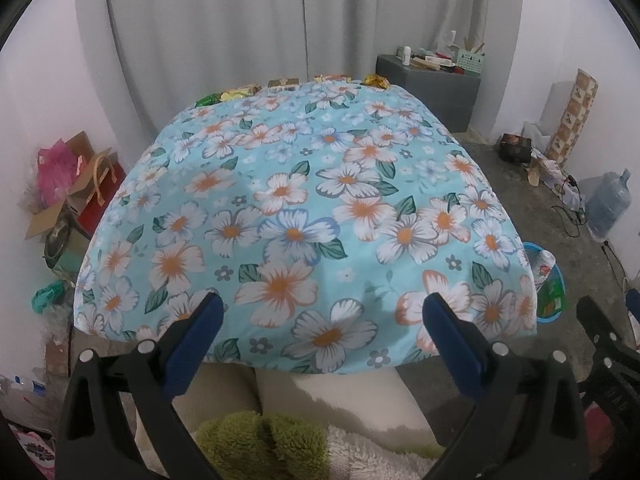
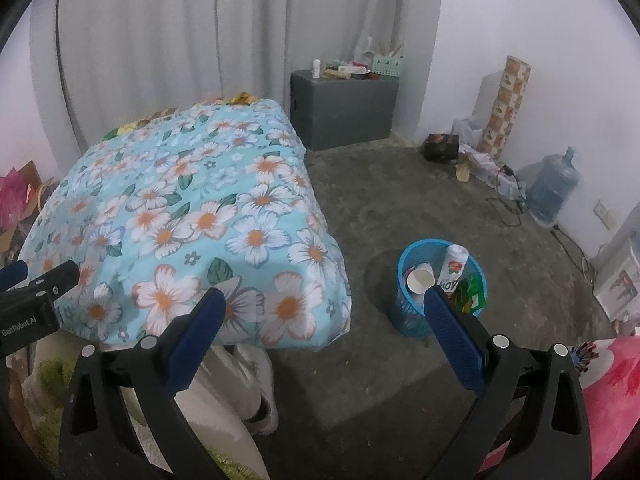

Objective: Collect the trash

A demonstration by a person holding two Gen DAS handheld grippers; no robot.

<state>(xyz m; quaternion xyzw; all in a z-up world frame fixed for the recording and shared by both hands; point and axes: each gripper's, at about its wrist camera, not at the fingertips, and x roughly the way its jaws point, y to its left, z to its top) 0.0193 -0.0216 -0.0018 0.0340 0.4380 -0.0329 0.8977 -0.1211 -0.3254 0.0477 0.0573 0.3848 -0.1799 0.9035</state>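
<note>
A table under a blue floral cloth (image 1: 304, 208) fills the left wrist view and also shows in the right wrist view (image 2: 192, 216). Several crumpled wrappers lie along its far edge: a green one (image 1: 208, 100), yellow ones (image 1: 240, 92) and a gold one (image 1: 376, 80). A blue mesh bin (image 2: 408, 316) stands on the floor right of the table, holding a paper cup (image 2: 420, 278), a white can (image 2: 454, 268) and a green packet (image 2: 472, 292). My left gripper (image 1: 322, 322) is open and empty over the table's near edge. My right gripper (image 2: 322, 320) is open and empty, between table corner and bin.
A grey cabinet (image 2: 344, 108) with small items stands at the back. A water jug (image 2: 554, 188), cables and a patterned roll (image 2: 508, 104) lie along the right wall. Boxes and bags (image 1: 76, 192) are piled left of the table. A curtain hangs behind.
</note>
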